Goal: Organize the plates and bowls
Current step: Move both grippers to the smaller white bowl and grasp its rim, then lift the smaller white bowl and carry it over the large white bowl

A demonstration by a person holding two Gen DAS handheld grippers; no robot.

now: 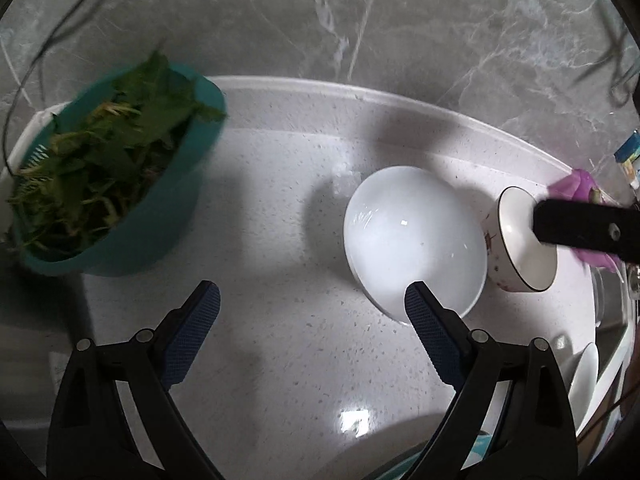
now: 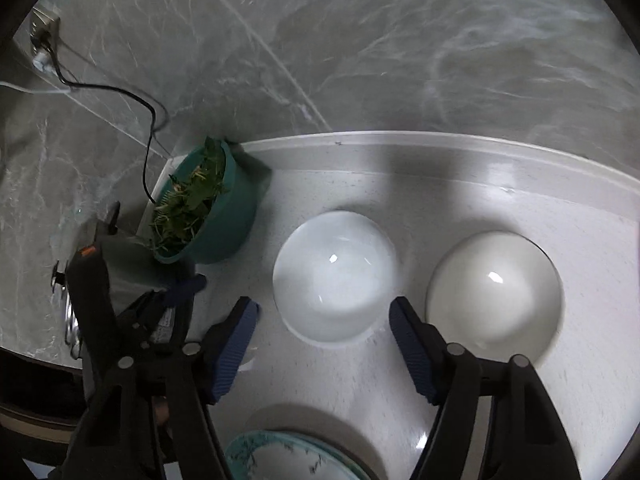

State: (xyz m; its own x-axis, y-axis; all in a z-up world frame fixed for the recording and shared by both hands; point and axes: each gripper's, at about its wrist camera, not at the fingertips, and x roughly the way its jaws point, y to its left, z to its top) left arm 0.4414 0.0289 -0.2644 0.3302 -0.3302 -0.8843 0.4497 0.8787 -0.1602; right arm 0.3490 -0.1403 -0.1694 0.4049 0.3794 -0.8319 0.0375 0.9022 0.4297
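Both the left gripper (image 1: 312,300) and right gripper (image 2: 322,316) jaws wide apart and empty over the speckled counter (image 1: 260,220), white bowl (image 2: 335,276) and cream bowl (image 2: 494,290) side by side just ahead, teal colander (image 2: 224,216) of greens at the far-left wall.

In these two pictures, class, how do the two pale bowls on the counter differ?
The left bowl is plain bluish white; the right bowl is creamier, with a dark rim line and reddish specks outside. The left bowl looks wider and shallower than the right bowl. Both are empty, upright, side by side.
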